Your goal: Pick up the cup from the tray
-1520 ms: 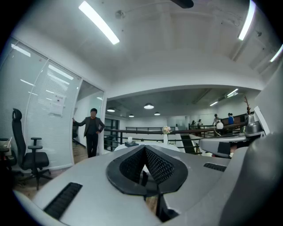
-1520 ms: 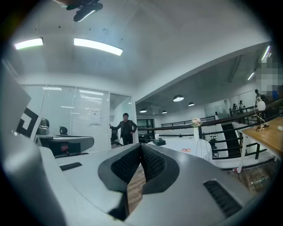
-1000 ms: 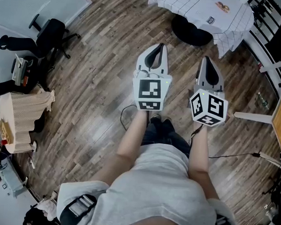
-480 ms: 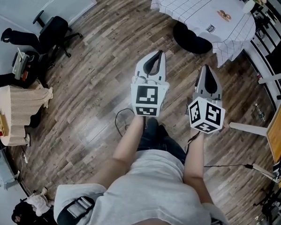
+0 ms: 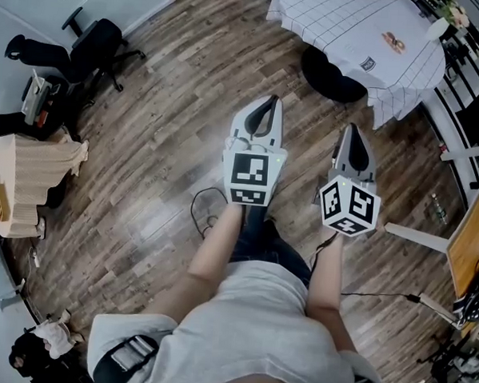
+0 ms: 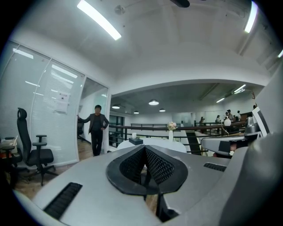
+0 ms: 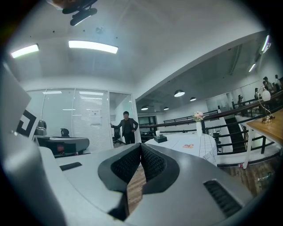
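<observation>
Both grippers are held side by side over the wooden floor in front of the person. In the head view my left gripper [image 5: 266, 105] and my right gripper [image 5: 351, 132] point toward a round table [image 5: 344, 24] with a checked cloth, still some way off. Both pairs of jaws are shut with nothing between them, as the left gripper [image 6: 144, 152] and right gripper [image 7: 140, 150] views show. On that far table stands a small white cup [image 6: 134, 135] [image 7: 157, 133] beside a dark box [image 6: 135, 141]. No tray can be made out.
A vase of flowers [image 6: 170, 129] and an orange item [image 5: 394, 41] are on the table. An office chair [image 5: 95, 43] and a light wooden unit [image 5: 31, 185] stand at left. A cable [image 5: 200, 210] lies on the floor. A person [image 6: 96, 128] stands by the glass wall.
The table and floor have slid down and toward me in the head view as the person moves forward. Both grippers stay shut and side by side.
</observation>
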Available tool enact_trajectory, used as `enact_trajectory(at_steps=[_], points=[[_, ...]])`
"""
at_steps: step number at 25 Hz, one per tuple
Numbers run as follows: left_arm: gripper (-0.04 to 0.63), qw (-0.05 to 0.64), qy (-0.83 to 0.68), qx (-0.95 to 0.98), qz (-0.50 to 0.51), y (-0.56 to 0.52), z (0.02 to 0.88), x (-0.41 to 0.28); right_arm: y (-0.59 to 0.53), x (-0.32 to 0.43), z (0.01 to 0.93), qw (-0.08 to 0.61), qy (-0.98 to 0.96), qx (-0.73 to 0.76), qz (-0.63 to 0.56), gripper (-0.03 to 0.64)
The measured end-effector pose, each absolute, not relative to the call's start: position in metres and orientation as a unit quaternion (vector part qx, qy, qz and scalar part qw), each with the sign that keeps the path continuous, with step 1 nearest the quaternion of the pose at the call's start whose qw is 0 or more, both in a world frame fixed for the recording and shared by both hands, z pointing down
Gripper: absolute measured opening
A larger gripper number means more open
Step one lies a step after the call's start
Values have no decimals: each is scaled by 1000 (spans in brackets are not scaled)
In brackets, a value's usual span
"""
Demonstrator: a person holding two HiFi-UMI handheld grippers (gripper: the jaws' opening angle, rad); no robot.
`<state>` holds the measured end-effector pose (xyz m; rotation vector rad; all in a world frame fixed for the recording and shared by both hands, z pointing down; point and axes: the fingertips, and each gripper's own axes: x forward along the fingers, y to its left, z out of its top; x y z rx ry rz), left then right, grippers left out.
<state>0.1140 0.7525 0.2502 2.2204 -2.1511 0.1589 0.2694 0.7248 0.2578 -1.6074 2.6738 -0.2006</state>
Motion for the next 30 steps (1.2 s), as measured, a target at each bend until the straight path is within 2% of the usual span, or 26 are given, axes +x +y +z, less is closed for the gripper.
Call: enact_trajectory(at_steps=[21, 30], points=[[8, 16, -682, 730, 33, 523, 231, -24, 504, 130, 237, 12, 848, -527, -54, 9], [8, 34, -685, 727, 35, 468, 243, -55, 448, 98, 246, -4, 850, -524, -63, 8]])
